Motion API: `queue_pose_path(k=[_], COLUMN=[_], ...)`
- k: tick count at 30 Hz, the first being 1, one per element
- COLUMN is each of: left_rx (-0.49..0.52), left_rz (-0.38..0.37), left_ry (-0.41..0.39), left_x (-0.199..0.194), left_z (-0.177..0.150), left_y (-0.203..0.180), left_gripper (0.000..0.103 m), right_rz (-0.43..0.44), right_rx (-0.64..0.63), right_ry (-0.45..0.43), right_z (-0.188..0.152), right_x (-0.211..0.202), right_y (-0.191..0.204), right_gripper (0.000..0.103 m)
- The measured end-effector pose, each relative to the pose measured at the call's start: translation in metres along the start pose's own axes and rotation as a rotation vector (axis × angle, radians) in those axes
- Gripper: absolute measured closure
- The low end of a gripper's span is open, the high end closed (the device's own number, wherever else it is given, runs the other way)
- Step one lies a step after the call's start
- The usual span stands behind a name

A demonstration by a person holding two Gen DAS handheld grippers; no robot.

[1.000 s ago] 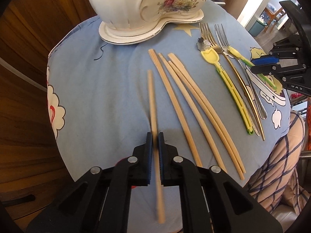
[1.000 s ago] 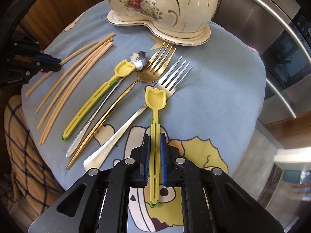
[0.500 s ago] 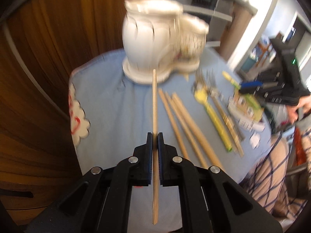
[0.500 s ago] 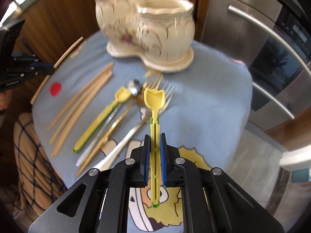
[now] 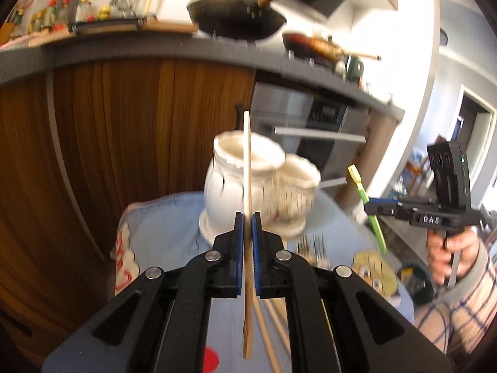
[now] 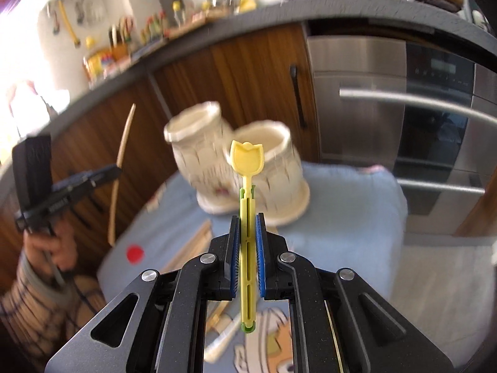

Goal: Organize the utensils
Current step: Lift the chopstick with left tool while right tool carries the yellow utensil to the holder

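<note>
My left gripper (image 5: 247,217) is shut on a wooden chopstick (image 5: 247,168), held nearly upright in the air in front of the cream two-pot ceramic holder (image 5: 257,192). My right gripper (image 6: 247,219) is shut on a yellow-green tulip-headed plastic utensil (image 6: 247,161), also lifted, its head before the holder (image 6: 236,168). In the left wrist view the right gripper (image 5: 371,207) shows at the right with that utensil (image 5: 366,200). In the right wrist view the left gripper (image 6: 116,169) shows at the left with the chopstick (image 6: 122,152). More chopsticks (image 5: 270,335) and forks (image 5: 310,248) lie on the blue cloth.
The round table carries a blue cartoon cloth (image 6: 341,205). Wooden cabinets (image 5: 139,130) and a steel oven (image 6: 403,118) stand behind it. Pans (image 5: 239,18) sit on the counter above. A person's hand (image 5: 450,255) and a plaid sleeve (image 6: 34,304) hold the grippers.
Both grippers have risen off the table and tilted up, each carrying its utensil. The chopstick and the tulip utensil, earlier lying on the cloth, now stand in the air before the holder.
</note>
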State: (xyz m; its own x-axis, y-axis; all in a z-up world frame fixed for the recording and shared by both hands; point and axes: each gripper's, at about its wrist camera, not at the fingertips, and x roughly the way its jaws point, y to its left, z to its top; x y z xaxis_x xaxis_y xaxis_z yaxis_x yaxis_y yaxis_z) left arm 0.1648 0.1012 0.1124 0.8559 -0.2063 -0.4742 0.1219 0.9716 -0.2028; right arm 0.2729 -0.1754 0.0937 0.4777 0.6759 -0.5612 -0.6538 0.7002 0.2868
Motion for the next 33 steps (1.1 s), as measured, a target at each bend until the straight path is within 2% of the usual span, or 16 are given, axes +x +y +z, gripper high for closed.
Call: queue_pose_path(k=[5,11,16,20,26,29,33], left_rx=[-0.016,-0.022,-0.033,-0.025,-0.04,-0.05,-0.044], left_rz=[-0.009,-0.026,-0.018,-0.001,0.017,0.023,0.027], left_ry=[-0.132,-0.248,-0.348,-0.417,-0.465,-0.448,-0.385], left_x=[0.002,0.007,0.01,0.019,0.042,0.059,0.077], left_z=[0.02,0.05,0.073,0.093,0.103,0.1,0.088], left_y=[-0.005,-0.009,-0.007,-0.007,-0.005,-0.003,-0.004], left_gripper=[0.098,0.098,0.098,0.098,0.098,0.098,0.098], right_rz=[0.011,0.021,0.04,0.046,0.029,0.008,-0.021], right_rx=[0.029,0.051,0.047,0.043,0.02,0.012,0.005], right_ry=[-0.139,-0.263,-0.33,-0.349,-0.382,-0.394,-0.392], right_z=[0.015,0.035,0.054,0.064,0.078,0.079,0.078], right_x=[-0.001,0.01,0.025,0.038,0.05,0.054,0.063], right_y=[0.002,-0.002,-0.002,-0.001,0.003,0.003,0.002], right_gripper=[0.092,0.092,0.092,0.092,0.092,0.092,0.092])
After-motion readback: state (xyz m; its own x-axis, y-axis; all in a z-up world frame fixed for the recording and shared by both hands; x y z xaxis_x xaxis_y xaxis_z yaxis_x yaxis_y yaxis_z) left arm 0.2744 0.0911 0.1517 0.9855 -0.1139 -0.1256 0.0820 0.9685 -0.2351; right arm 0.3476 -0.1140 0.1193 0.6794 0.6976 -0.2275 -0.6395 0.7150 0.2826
